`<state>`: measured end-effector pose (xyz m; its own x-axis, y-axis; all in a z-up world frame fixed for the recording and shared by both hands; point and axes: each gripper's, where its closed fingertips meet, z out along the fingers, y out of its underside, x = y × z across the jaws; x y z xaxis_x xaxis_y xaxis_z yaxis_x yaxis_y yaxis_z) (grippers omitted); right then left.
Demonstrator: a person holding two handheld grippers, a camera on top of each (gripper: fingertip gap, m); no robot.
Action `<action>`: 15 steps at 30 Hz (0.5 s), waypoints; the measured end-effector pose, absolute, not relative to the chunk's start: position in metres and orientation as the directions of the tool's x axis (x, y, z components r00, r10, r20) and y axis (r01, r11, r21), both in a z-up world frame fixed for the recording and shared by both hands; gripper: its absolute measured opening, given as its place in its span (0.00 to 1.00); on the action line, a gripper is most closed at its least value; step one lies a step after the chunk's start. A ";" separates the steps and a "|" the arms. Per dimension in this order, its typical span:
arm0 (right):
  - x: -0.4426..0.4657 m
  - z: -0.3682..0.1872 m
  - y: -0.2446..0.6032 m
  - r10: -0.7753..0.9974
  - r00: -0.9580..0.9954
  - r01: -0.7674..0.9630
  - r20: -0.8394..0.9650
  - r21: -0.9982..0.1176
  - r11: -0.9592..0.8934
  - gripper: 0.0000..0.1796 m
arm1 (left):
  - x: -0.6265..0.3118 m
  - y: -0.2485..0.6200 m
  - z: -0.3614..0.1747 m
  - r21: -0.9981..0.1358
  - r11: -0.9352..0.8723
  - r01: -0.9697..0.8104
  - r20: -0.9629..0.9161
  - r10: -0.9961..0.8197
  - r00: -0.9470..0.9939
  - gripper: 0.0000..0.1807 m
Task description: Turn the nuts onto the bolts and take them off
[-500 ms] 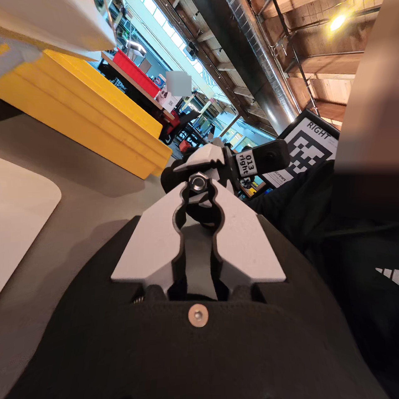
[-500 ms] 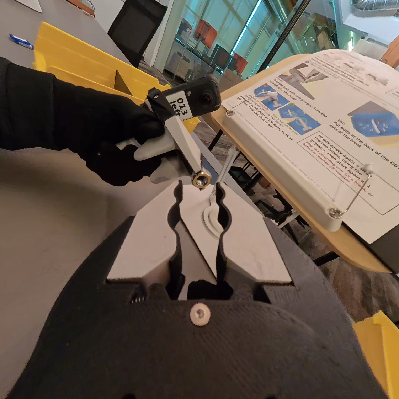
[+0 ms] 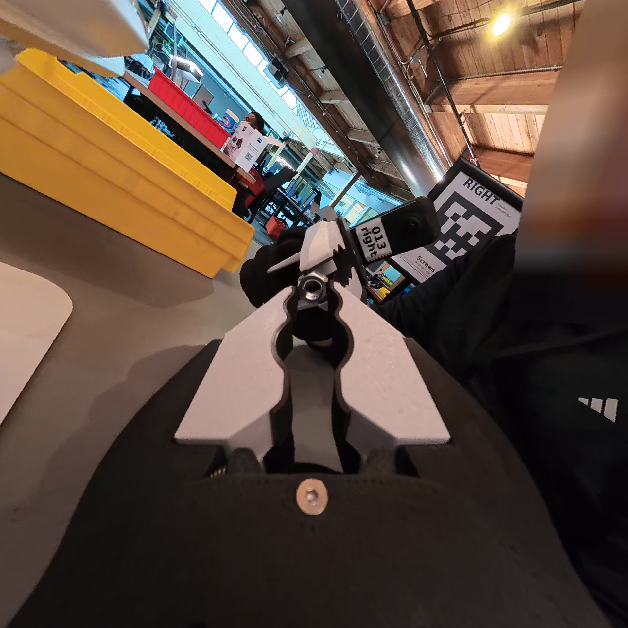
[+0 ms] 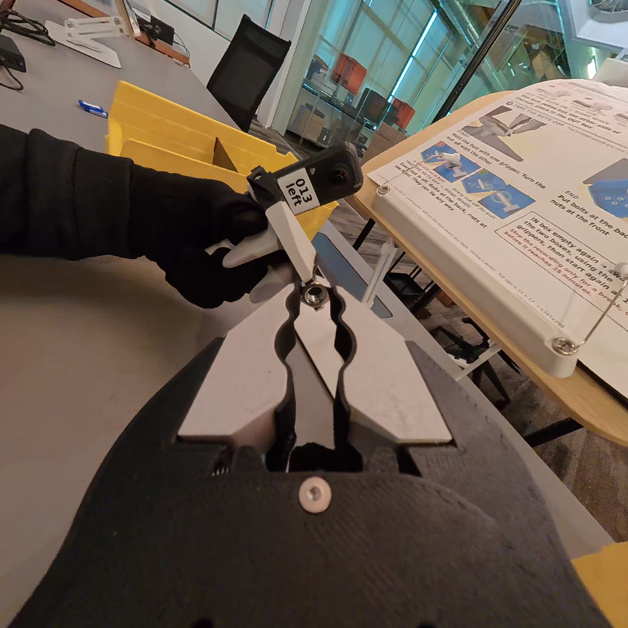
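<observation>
Nut point(image 4: 315, 298) of bright metal sits in the air above the grey table point(image 4: 85, 339), at the spot where the two tools meet tip to tip. In the right wrist view the left hand-held gripper point(image 4: 307, 276) reaches in from the left in a black-gloved hand point(image 4: 204, 244), its white fingertips pinched on the nut's upper edge. The right hand-held gripper point(image 4: 314, 307) has its grey fingers narrowed, with the nut at the gap between their tips; whether they actually press it I cannot tell. The left wrist view shows the same meeting from the other side: nut point(image 3: 311, 289) at the tips of the left hand-held gripper point(image 3: 311, 300), the right one point(image 3: 316, 268) just behind it. A yellow bin point(image 4: 190, 142) stands farther off on the table, and an instruction board point(image 4: 492, 217) slopes at the right.
</observation>
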<state>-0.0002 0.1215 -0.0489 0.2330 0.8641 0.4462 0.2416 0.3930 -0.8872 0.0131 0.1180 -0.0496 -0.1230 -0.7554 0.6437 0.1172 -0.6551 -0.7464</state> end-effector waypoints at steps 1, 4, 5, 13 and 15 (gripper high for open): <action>0.000 -0.050 0.122 0.865 0.231 0.248 0.445 -0.887 0.390 0.08 | 0.013 0.118 -0.051 -0.742 -0.661 0.115 0.649 -0.751 -0.124 0.08; 0.001 -0.054 0.125 0.866 0.234 0.270 0.441 -0.886 0.378 0.08 | 0.013 0.122 -0.055 -0.734 -0.669 0.118 0.661 -0.743 -0.101 0.08; 0.003 -0.055 0.127 0.865 0.235 0.274 0.443 -0.884 0.378 0.08 | 0.012 0.125 -0.056 -0.735 -0.666 0.125 0.662 -0.745 -0.076 0.09; 0.030 -0.097 0.164 0.911 0.266 0.430 0.316 -0.884 0.181 0.09 | -0.012 0.146 -0.084 -0.777 -0.628 0.041 0.620 -0.751 0.227 0.10; 0.034 -0.114 0.166 0.932 0.239 0.491 0.270 -0.863 0.124 0.08 | -0.015 0.150 -0.089 -0.773 -0.633 0.028 0.617 -0.741 0.265 0.10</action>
